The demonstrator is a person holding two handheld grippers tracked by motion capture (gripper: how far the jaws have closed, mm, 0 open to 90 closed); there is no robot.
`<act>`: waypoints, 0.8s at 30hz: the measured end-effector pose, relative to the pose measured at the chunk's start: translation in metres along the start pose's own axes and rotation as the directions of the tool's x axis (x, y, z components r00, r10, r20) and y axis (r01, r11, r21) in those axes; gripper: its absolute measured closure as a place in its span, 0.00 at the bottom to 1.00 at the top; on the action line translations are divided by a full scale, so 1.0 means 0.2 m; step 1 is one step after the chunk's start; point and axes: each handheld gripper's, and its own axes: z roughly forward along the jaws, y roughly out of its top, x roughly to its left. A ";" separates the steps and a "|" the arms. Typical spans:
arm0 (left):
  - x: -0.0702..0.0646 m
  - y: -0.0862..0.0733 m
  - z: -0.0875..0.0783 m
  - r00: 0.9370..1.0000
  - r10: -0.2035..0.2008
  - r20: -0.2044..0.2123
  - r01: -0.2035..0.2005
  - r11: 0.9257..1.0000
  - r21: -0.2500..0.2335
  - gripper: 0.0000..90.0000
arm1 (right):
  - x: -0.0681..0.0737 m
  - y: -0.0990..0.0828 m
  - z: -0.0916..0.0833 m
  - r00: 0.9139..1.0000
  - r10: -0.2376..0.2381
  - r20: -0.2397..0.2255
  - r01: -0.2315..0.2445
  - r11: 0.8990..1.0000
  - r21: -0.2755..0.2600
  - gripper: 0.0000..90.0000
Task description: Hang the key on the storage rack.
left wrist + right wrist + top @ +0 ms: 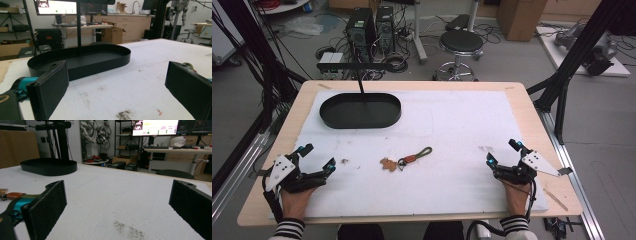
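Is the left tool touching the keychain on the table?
Apart. The high view shows bare white mat between the left tool and the keychain, which lies mid-table.

Left gripper [316,157] at 8 o'clock, jaws wide apart, empty. Right gripper [502,152] at 4 o'clock, jaws spread, empty.

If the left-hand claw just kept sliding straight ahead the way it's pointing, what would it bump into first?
Most likely the black oval tray: it lies dead ahead between the open jaws of the left gripper, with bare white mat before it. Depth is hard to judge.
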 end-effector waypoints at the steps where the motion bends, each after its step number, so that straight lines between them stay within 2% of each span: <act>1: 0.00 0.00 0.00 1.000 -0.002 0.007 0.002 1.000 0.007 0.06 | 0.00 0.00 0.00 1.000 0.000 0.000 0.000 1.000 0.000 0.00; 4: 0.01 0.02 0.02 1.000 0.017 0.023 -0.018 0.999 0.032 0.06 | 0.00 0.00 0.00 1.000 0.003 0.001 -0.003 1.000 -0.001 0.00; 7: 0.00 0.07 0.06 0.998 0.042 0.051 -0.045 0.998 0.048 0.06 | 0.00 0.00 0.00 1.000 0.005 0.001 -0.005 1.000 -0.001 0.00; 10: -0.01 0.14 0.10 0.992 0.096 0.087 -0.103 0.992 0.076 0.06 | 0.00 0.00 0.00 1.000 0.005 0.001 -0.005 1.000 -0.002 0.00; 12: -0.01 0.19 0.13 0.988 0.105 0.116 -0.115 0.990 0.085 0.06 | 0.00 0.00 0.00 1.000 0.004 0.000 -0.004 1.000 -0.002 0.00; 14: -0.01 0.24 0.16 0.983 0.101 0.153 -0.117 0.988 0.099 0.06 | 0.00 0.00 0.00 1.000 0.006 0.000 -0.006 1.000 -0.001 0.00; 15: -0.01 0.28 0.18 0.979 0.088 0.182 -0.111 0.986 0.121 0.06 | 0.00 0.00 0.00 1.000 0.007 0.001 -0.007 1.000 -0.001 0.00; 16: -0.01 0.28 0.18 0.979 0.088 0.182 -0.111 0.986 0.121 0.06 | 0.00 0.00 0.00 1.000 0.007 0.001 -0.007 1.000 -0.001 0.00; 18: -0.01 0.34 0.21 0.971 0.062 0.230 -0.097 0.985 0.145 0.06 | 0.00 0.00 0.00 1.000 0.005 0.001 -0.005 1.000 -0.001 0.00; 20: -0.02 0.38 0.25 0.965 0.040 0.259 -0.093 0.976 0.195 0.06 | 0.00 0.00 0.00 1.000 0.007 -0.001 -0.007 1.000 -0.001 0.00; 21: -0.03 0.40 0.26 0.963 0.048 0.265 -0.106 0.972 0.210 0.06 | 0.00 0.00 0.00 1.000 0.007 0.001 -0.007 1.000 -0.002 0.00; 24: -0.05 0.46 0.31 0.956 0.060 0.289 -0.129 0.965 0.227 0.06 | 0.00 0.00 0.00 1.000 0.007 -0.001 -0.007 1.000 -0.002 0.00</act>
